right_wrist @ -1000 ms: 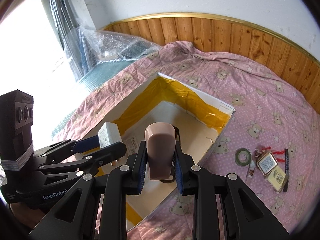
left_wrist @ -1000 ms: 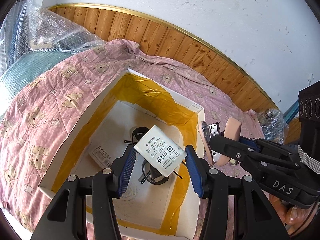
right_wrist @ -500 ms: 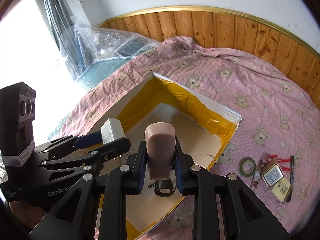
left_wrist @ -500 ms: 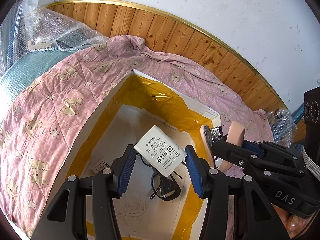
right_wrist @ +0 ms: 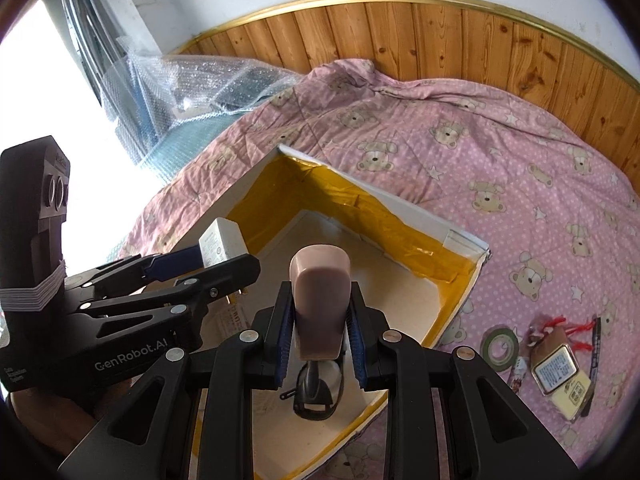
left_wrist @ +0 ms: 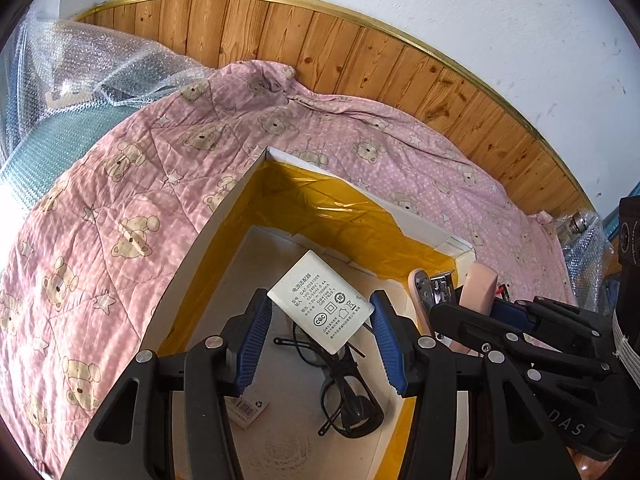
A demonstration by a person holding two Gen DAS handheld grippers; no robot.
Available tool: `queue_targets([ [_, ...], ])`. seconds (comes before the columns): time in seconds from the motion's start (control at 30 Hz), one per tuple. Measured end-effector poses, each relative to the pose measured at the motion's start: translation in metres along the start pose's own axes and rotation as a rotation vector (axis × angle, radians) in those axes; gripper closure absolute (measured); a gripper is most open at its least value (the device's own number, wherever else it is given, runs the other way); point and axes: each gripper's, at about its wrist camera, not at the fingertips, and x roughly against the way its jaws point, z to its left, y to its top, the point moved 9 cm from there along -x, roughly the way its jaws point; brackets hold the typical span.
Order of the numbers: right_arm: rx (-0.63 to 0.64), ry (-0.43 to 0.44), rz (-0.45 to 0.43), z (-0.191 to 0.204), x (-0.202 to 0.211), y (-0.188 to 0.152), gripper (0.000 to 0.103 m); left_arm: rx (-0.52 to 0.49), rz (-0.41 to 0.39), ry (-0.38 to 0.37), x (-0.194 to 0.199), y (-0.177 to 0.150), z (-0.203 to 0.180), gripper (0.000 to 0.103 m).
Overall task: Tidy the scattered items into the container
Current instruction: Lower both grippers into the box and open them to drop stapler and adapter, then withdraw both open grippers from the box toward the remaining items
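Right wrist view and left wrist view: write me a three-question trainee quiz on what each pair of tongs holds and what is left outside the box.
1. True or false: the left tongs grip a white power adapter above the yellow-lined box.
2. The right tongs are shut on: A) a roll of green tape; B) a pink stapler; C) black glasses.
3. Fill in: lying on the box floor under both tongs are the black ____.

Key
1. True.
2. B: the pink stapler. The roll of green tape lies on the pink quilt, outside the box.
3. Glasses.
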Motion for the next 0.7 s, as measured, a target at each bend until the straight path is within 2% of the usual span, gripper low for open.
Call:
queue_targets([
  [0.07,-0.034,-0.022,0.007,-0.011,-0.007,0.002,0.059,0.006,0.031,0.014,-0.015,0.004,0.003,0.050],
  [0.17,-0.048,-0.003,0.009,-0.015,-0.005,0.001,0.059,0.022,0.037,0.035,-0.024,0.009,0.009,0.048],
  [0.43,-0.084,0.025,0.020,-0.018,0.008,-0.014,0.059,0.101,0.013,0.030,0.000,0.005,0.028,0.047],
  [0.7,-0.063,0.053,0.024,0.005,0.020,-0.030,0.059,0.108,0.019,0.021,0.023,-0.014,0.028,0.047],
])
